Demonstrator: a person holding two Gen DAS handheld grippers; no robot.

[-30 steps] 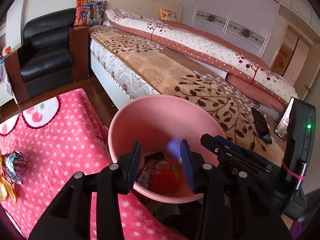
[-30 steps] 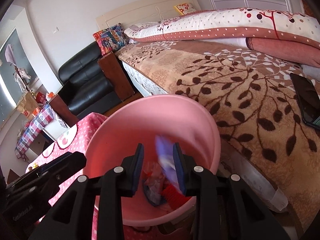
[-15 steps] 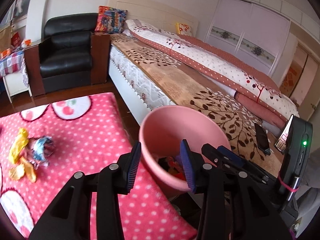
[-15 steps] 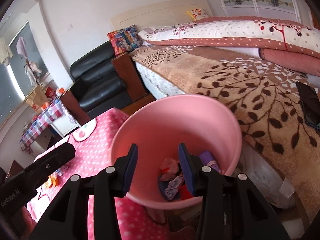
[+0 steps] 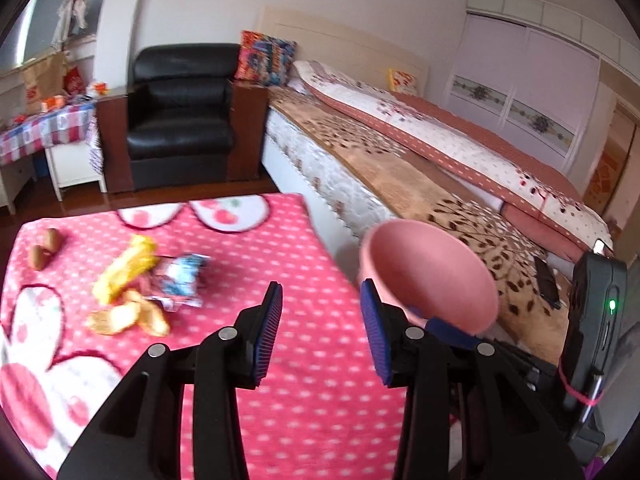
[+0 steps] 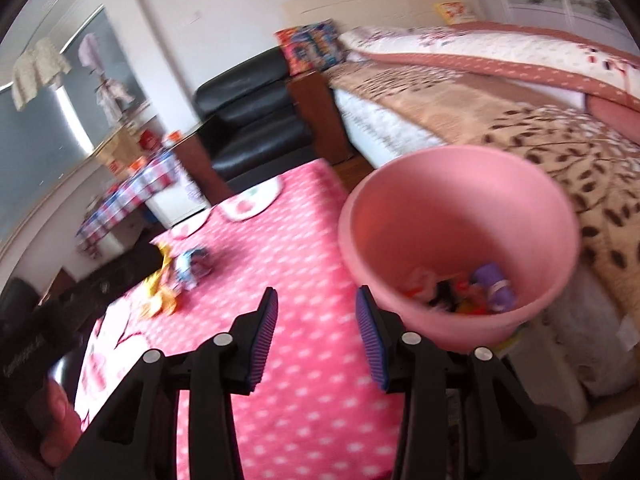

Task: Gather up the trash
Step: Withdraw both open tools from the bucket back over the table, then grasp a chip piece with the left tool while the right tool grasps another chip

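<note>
A pink bin [image 6: 460, 216] stands at the right edge of the pink dotted table cloth [image 5: 280, 248] and holds several wrappers, one of them purple [image 6: 496, 286]. It also shows in the left wrist view [image 5: 432, 276]. A pile of trash lies on the cloth: a yellow wrapper [image 5: 124, 268], a blue-white wrapper [image 5: 182, 276] and orange pieces [image 5: 128, 316]. The pile also shows in the right wrist view [image 6: 176, 276]. My left gripper [image 5: 320, 330] is open and empty above the cloth. My right gripper [image 6: 316, 334] is open and empty, left of the bin.
Two brown lumps [image 5: 44, 248] lie at the cloth's far left. A bed [image 5: 440, 168] runs along the right, with a phone [image 5: 546, 280] on it. A black armchair [image 5: 180, 116] and a cluttered side table [image 5: 44, 128] stand beyond.
The purple wrapper dropped from my right gripper into the bin. Both grippers swung left, away from the bin and toward the trash pile on the cloth.
</note>
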